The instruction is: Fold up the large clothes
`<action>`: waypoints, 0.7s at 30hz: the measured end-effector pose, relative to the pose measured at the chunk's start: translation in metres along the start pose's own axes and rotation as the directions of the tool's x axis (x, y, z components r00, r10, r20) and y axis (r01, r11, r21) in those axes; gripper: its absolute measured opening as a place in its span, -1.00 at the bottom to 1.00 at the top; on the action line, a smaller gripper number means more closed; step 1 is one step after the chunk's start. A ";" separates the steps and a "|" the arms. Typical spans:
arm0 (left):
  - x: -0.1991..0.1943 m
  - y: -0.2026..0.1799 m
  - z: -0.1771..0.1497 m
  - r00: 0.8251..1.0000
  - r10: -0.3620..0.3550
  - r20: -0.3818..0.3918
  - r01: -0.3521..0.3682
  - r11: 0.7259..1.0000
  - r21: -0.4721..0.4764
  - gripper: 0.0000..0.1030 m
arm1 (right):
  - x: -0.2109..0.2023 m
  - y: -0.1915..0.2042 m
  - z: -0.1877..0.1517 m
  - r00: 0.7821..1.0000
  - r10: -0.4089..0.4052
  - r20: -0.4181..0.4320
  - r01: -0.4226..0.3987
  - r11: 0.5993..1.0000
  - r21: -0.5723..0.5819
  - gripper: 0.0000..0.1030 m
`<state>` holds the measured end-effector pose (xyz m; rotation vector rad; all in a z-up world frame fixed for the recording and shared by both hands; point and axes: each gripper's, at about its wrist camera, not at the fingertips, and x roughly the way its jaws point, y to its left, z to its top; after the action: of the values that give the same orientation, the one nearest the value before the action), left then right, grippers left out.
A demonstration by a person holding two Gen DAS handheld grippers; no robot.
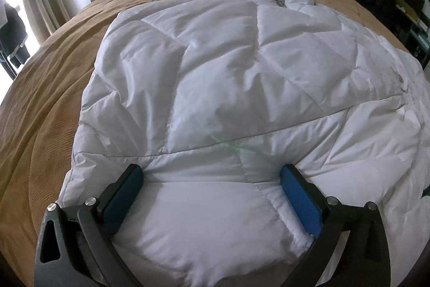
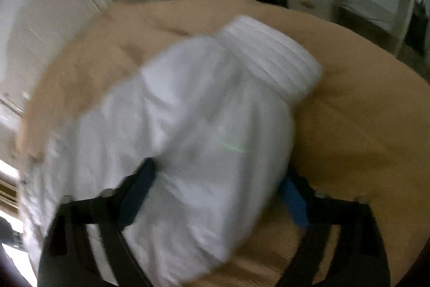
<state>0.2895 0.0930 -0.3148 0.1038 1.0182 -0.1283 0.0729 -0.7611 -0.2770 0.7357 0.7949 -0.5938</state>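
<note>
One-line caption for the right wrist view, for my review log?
Blurred by motion, the right gripper straddles a white puffy jacket sleeve, ribbed cuff pointing away, above a tan bedspread.

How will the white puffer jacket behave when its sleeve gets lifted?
The white puffer jacket looks soft and puffy, so it will likely sag and drape. Its smooth shell may slip between the right gripper fingers. Probably light for its bulk.
</note>
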 end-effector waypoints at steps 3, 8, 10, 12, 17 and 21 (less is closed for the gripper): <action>0.000 0.000 -0.001 1.000 -0.002 0.005 0.002 1.000 -0.002 0.99 | 0.002 0.008 0.012 0.997 0.072 -0.018 -0.071 0.996 0.046 -0.69; -0.001 0.001 -0.002 1.000 -0.007 0.007 0.008 1.000 -0.006 0.99 | -0.051 0.057 0.009 0.953 0.296 0.070 -0.297 0.955 0.000 -0.77; -0.002 0.002 -0.003 1.000 -0.011 0.012 0.011 1.000 -0.010 0.99 | -0.076 0.095 0.001 0.922 0.383 0.066 -0.379 0.923 -0.066 -0.77; -0.003 0.003 -0.003 1.000 -0.017 0.016 0.017 1.000 -0.017 0.99 | -0.103 0.137 -0.011 0.876 0.480 0.051 -0.470 0.871 -0.142 -0.77; -0.014 0.014 0.002 0.996 -0.081 0.026 0.083 0.994 -0.070 0.96 | -0.144 0.252 -0.059 0.746 0.663 -0.060 -0.648 0.702 -0.296 -0.77; -0.031 0.040 0.008 0.979 -0.199 0.044 0.204 0.963 -0.175 0.95 | -0.151 0.336 -0.124 0.633 0.746 -0.207 -0.760 0.548 -0.349 -0.77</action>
<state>0.2861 0.1333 -0.2832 -0.1657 1.0084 -0.2226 0.1748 -0.4319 -0.0975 0.6186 0.5211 0.3867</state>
